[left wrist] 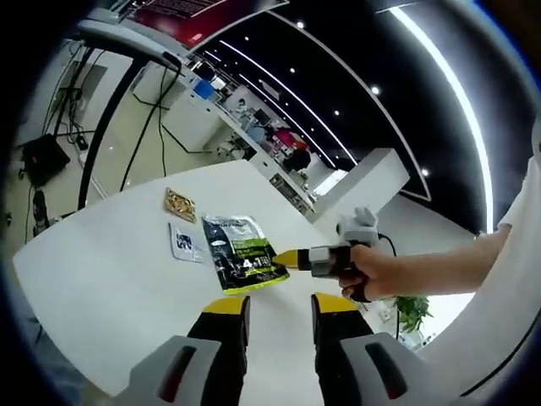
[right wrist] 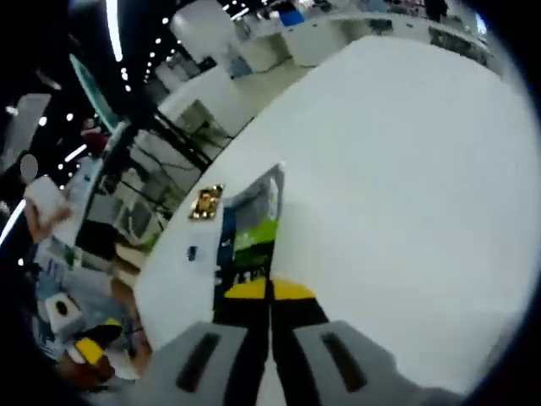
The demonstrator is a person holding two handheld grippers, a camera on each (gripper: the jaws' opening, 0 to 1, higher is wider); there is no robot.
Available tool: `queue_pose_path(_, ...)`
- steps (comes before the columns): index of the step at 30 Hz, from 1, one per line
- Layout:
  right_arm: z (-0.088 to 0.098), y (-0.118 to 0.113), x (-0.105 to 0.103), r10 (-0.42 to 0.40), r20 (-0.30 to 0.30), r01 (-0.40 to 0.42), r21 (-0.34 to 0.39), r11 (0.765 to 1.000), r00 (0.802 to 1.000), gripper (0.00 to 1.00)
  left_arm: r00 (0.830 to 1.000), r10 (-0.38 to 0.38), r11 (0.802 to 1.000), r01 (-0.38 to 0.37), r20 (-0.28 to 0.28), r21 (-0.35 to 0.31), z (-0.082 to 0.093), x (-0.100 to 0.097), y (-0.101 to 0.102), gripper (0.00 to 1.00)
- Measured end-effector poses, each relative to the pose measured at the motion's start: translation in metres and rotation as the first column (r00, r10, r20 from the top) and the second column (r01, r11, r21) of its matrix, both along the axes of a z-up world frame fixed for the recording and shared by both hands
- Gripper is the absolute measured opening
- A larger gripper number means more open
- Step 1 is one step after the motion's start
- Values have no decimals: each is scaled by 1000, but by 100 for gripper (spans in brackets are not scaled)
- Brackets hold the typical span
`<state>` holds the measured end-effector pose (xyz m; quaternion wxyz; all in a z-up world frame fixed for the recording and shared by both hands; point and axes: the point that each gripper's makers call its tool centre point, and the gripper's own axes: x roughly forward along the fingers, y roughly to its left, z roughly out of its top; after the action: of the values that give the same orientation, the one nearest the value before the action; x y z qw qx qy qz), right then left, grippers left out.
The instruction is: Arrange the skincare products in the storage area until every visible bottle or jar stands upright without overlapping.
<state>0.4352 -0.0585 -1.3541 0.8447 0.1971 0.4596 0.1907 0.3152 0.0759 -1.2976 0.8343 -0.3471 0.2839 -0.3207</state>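
**Right fingers pinch the green-and-black sachet on the white worktop; left fingers spread above it**

In the right gripper view, the right gripper (right wrist: 270,292) has its yellow-tipped fingers (right wrist: 245,291) pressed together, with the near edge of a flat sachet (right wrist: 249,233) caught between them. The sachet runs straight out from the tips, away from the camera, its green band and dark panel facing up. Just beyond its far left corner lies a small gold packet (right wrist: 206,201), and to the left of the sachet a small white packet (right wrist: 193,252) with a blue mark is blurred.

In the left gripper view, the left gripper (left wrist: 279,306) holds its own fingers (left wrist: 226,308) spread, with bare worktop (left wrist: 101,288) showing in the gap between them. They are not touching anything. The sachet (left wrist: 241,252) lies just ahead of the left fingertip, flat on the worktop, and the right gripper (left wrist: 292,258) comes in from the right, its yellow tip meeting the sachet's right edge. A person's hand (left wrist: 372,271) grips that tool, the forearm reaching off to the right. The white packet (left wrist: 186,243) sits touching or just beside the sachet's left edge, and the gold packet (left wrist: 179,204) lies a little farther out, apart from both.

Past the worktop are a pale floor with black cables, rows of white desks and a dark ceiling with strip lights.
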Motion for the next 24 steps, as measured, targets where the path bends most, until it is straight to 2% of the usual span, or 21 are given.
queue_pose_path(3, 15, 2, -9, -33, 21, 31, 85, 996, 999, 0, 1000, 1, 1000, -1, -1, -9, 2, -5, -1, 30)
queue_pose_path(5, 29, 7, -16, -72, 27, 66, 176, 982, 997, 0, 1000, 2, 1000, -2, -11, -25, 4, -10, -2, 30)
queue_pose_path(8, 41, 7, -20, -103, 39, 91, 238, 967, 994, 0, 1000, 3, 999, -3, -8, -32, 7, -15, -2, 30)
queue_pose_path(10, 50, 6, -23, -146, 36, 129, 299, 945, 989, 0, 1000, -2, 1000, 2, -11, -31, 7, -19, -2, 32)
queue_pose_path(15, 65, 3, -35, -193, 18, 171, 382, 908, 981, 0, 999, 45, 997, -46, -17, -57, 11, -22, 3, 32)
queue_pose_path(19, 77, 5, -41, -187, 33, 157, 419, 894, 982, 0, 999, 33, 998, -34, -7, -59, 12, -24, 1, 32)
queue_pose_path(21, 81, 7, -43, -185, 31, 154, 434, 888, 982, 0, 999, 42, 999, -41, 10, -24, 11, -25, 5, 32)
queue_pose_path(24, 91, 10, -42, -182, 50, 138, 467, 873, 982, 0, 998, 68, 997, -68, 11, -44, 15, -27, 14, 32)
